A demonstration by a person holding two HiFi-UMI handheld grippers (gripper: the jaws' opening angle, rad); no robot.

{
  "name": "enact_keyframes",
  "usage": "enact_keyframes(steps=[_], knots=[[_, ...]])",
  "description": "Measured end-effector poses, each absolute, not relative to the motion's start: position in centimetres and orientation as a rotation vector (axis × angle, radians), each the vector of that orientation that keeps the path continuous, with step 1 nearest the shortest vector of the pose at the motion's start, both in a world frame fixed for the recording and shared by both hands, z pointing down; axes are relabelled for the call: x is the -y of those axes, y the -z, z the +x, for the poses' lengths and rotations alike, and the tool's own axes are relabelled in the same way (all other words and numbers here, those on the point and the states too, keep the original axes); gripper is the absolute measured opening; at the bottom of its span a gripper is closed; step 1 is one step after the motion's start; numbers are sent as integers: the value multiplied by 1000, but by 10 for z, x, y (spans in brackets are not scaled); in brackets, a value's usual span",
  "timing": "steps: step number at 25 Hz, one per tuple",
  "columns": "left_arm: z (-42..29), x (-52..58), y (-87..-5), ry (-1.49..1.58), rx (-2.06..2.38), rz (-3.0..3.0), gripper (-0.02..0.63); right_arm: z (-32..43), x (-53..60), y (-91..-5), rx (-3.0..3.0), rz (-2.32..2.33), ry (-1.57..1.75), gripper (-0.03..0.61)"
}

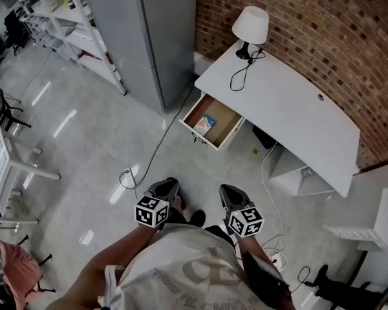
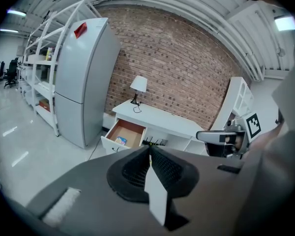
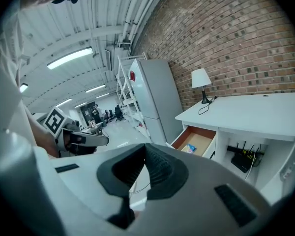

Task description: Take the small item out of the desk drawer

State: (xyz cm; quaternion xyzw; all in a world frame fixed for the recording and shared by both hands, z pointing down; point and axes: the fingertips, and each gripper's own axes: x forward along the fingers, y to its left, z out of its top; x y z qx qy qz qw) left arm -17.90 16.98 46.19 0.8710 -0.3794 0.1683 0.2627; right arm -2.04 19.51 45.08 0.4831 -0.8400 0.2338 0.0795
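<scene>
The white desk (image 1: 291,108) stands by the brick wall with its wooden drawer (image 1: 227,123) pulled open. A small blue and yellow item (image 1: 207,123) lies inside the drawer, also seen as the item (image 2: 121,140) in the left gripper view and the item (image 3: 190,148) in the right gripper view. Both grippers hang close to the person's body, well short of the drawer (image 2: 130,131) (image 3: 202,137). My left gripper (image 1: 166,187) (image 2: 150,147) is shut and holds nothing. My right gripper (image 1: 229,194) (image 3: 145,145) has its tips together, nothing between them.
A white lamp (image 1: 251,28) with a black cord stands on the desk's far end. A grey fridge (image 1: 149,31) and white shelves (image 1: 64,24) stand to the left. A cable (image 1: 152,154) runs over the floor below the drawer. A router (image 3: 243,159) sits under the desk.
</scene>
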Motion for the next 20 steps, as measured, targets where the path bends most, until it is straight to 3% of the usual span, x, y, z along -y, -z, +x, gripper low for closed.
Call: enact_keyframes(steps=[20], knots=[[-237,-143,-464,-450,1152,2264,15,-75,-146,-458,2555,1305,-741,6]])
